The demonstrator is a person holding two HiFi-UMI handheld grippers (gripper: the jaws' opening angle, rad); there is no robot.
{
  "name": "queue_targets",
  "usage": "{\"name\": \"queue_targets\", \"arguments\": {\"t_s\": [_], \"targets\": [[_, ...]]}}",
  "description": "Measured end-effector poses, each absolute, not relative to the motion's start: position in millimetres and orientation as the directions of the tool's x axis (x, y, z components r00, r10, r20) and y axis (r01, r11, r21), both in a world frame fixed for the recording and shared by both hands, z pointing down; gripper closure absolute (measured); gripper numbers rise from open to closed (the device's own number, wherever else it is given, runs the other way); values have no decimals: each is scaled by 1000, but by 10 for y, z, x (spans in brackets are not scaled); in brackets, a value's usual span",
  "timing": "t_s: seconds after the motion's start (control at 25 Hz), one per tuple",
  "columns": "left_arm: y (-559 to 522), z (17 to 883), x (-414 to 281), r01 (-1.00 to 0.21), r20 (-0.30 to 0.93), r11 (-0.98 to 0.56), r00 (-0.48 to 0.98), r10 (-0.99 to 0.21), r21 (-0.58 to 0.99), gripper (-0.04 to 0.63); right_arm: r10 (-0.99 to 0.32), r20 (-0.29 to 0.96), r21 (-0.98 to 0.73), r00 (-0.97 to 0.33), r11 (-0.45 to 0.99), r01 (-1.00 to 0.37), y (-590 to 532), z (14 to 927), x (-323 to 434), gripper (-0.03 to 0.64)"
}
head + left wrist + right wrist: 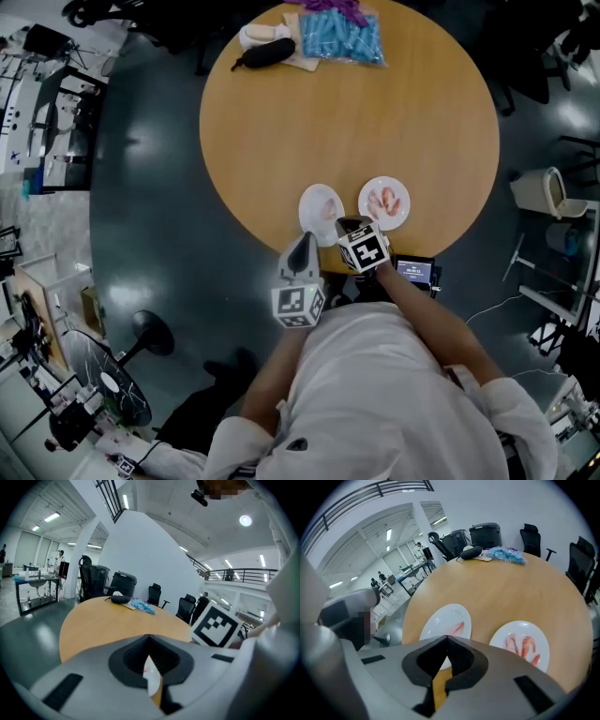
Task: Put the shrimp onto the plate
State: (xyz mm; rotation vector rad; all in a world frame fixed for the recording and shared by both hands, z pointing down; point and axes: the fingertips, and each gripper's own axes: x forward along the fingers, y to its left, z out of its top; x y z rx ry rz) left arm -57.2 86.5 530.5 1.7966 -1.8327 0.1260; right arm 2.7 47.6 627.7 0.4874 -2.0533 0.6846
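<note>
Pink and pale orange, the shrimp (526,646) lie on two white plates at the near edge of the round wooden surface (375,112). We count one on the left plate (314,199) and three, as far as we can tell, on the right plate (384,183). We see two grippers at that edge, the left gripper (149,663) by the left plate and the right gripper (442,666) between the plates, each with fingers pressed together on nothing.
</note>
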Motion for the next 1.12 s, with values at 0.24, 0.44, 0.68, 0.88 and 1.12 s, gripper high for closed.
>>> {"name": "queue_targets", "arguments": {"t_s": [0.24, 0.44, 0.68, 0.88, 1.12], "targets": [[975, 5363, -744, -937, 454, 112, 53, -889, 330, 588, -118, 873, -276, -474, 681, -678, 359, 6489, -203, 536], [999, 5402, -874, -931, 454, 118, 55, -889, 345, 588, -95, 900, -288, -426, 605, -742, 315, 6636, -230, 490], [1016, 5409, -965, -927, 454, 119, 60, -889, 356, 588, -72, 924, -266, -375, 583, -768, 338, 6778, -248, 480], [1005, 5431, -1021, -925, 456, 120, 63, -888, 361, 588, -79, 941, -214, -329, 615, -759, 319, 6828, -302, 505], [1025, 5442, -1013, -927, 457, 114, 68, -887, 357, 588, -66, 930, -234, -361, 649, -724, 373, 6739, -400, 522]]}}
